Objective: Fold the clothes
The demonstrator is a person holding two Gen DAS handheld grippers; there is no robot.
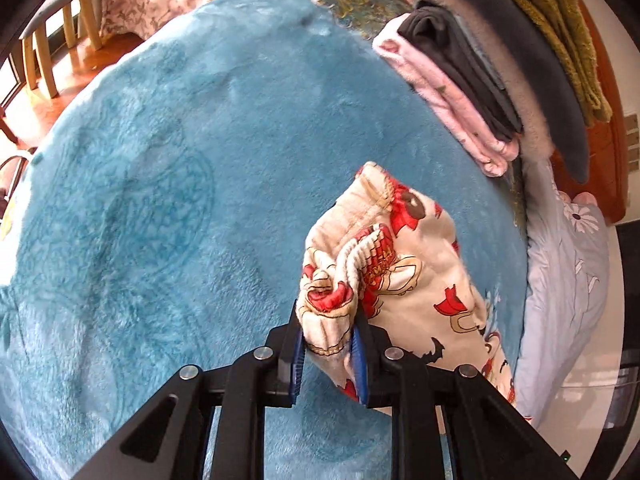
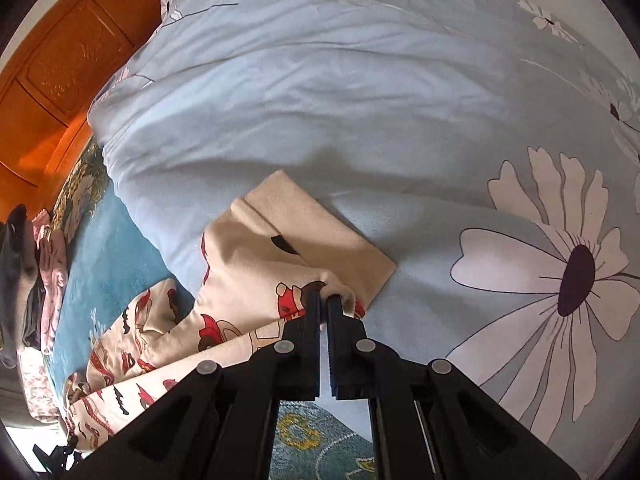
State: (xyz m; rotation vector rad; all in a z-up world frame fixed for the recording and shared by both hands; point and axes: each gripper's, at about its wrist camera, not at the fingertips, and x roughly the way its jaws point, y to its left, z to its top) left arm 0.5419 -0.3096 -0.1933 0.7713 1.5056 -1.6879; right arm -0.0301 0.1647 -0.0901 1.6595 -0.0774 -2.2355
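left gripper (image 1: 329,344) grips printed garment (image 1: 400,280) | right gripper (image 2: 324,300) pinches its hem; far end hidden

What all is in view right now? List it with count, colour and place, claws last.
Printed garment: one, cream with red cartoon figures, stretched between both claws over the bed.
Plush blanket: one, teal, covering the bed under the garment.
Folded clothes stack: one pile, pink, black and grey pieces, at the blanket's far edge.
Knit item: one, olive green, on top of that pile.
Duvet: one, pale blue with large white flowers, bunched beside the blanket.
Wooden panel: one, orange-brown, behind the duvet.
Chair: one, pale wood, on the floor beyond the bed.
Left claw: black with blue pads, shut on the garment's ribbed edge.
Right claw: black, shut on a garment fold.
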